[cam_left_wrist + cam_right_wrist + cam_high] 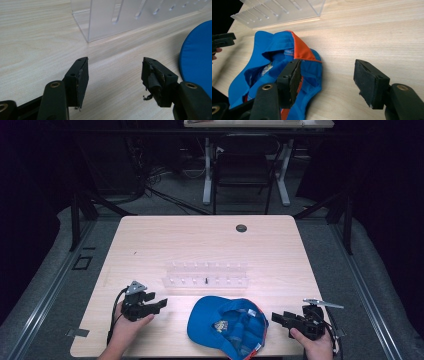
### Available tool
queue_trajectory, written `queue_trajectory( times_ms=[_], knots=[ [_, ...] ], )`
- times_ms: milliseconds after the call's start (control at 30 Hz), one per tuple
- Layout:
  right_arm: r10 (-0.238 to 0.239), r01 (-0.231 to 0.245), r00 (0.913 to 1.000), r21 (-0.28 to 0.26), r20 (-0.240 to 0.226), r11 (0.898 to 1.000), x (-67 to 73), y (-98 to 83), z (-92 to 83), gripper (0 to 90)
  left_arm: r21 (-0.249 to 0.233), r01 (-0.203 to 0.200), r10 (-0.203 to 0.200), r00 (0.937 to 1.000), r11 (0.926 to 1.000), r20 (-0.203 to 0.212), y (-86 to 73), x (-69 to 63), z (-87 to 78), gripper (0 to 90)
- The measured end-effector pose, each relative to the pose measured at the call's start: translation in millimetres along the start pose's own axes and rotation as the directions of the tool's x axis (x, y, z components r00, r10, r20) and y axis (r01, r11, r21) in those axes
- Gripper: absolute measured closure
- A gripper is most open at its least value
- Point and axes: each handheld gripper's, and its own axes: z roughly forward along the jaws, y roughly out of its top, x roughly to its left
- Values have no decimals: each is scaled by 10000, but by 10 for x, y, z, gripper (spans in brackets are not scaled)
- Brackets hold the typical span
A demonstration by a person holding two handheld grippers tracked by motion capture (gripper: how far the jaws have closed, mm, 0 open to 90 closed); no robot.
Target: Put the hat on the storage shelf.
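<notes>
A blue baseball cap [227, 326] lies upside down on the table [200, 240], at its near edge just in front of the clear acrylic rack [206, 274], brim toward the left gripper [161, 304] and orange-trimmed crown toward the right gripper [276, 318]. Both grippers flank the cap with jaws spread and empty, each pointing inward at it. The right gripper stands nearer, its jaws just beside the crown's rim, so the first grasp probably falls to it.
</notes>
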Motion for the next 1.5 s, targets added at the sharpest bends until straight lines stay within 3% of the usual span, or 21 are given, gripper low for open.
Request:
queue_trajectory(
  times_ms=[167, 267, 433, 633, 800, 933, 1100, 1333, 1500],
  knots=[
    [-215, 218, 9986, -58, 487, 9997, 40, -12, -33, 404, 106, -158, 158, 9999, 9998, -12, 18, -37, -6, 364],
    [-38, 21, 9989, 360, 468, 9993, 54, -14, -25, 408, 189, -324, 323, 9995, 9993, 27, 21, -82, 0, 353],
    [-166, 101, 9976, 960, 671, 9953, 94, -46, 37, 451, 291, -687, 685, 9976, 9972, 64, 27, -132, 2, 338],
    [74, -65, 9999, 981, -90, 9952, 260, -3, -21, 493, 155, -782, 778, 9967, 9968, 213, 37, -176, -49, 288],
    [274, -268, 9996, 901, -52, 9956, 302, -35, -66, 477, 112, -836, 835, 9964, 9964, 115, 30, -195, -48, 288],
    [505, -535, 9980, 835, 374, 9951, 280, -80, -110, 462, 194, -608, 603, 9978, 9980, 262, 24, -182, -43, 274],
    [669, -694, 9973, 974, 288, 9928, 227, -125, -95, 500, 245, -503, 493, 9980, 9984, 392, 26, -180, -35, 274],
    [681, -655, 9976, 1358, -139, 9886, 209, -145, -102, 507, 324, -622, 614, 9978, 9975, 240, 17, -178, -27, 292],
    [960, -827, 9932, 1794, -666, 9803, 212, -169, -21, 509, 323, -535, 531, 9985, 9980, 129, 10, -174, -20, 325]
  ],
)
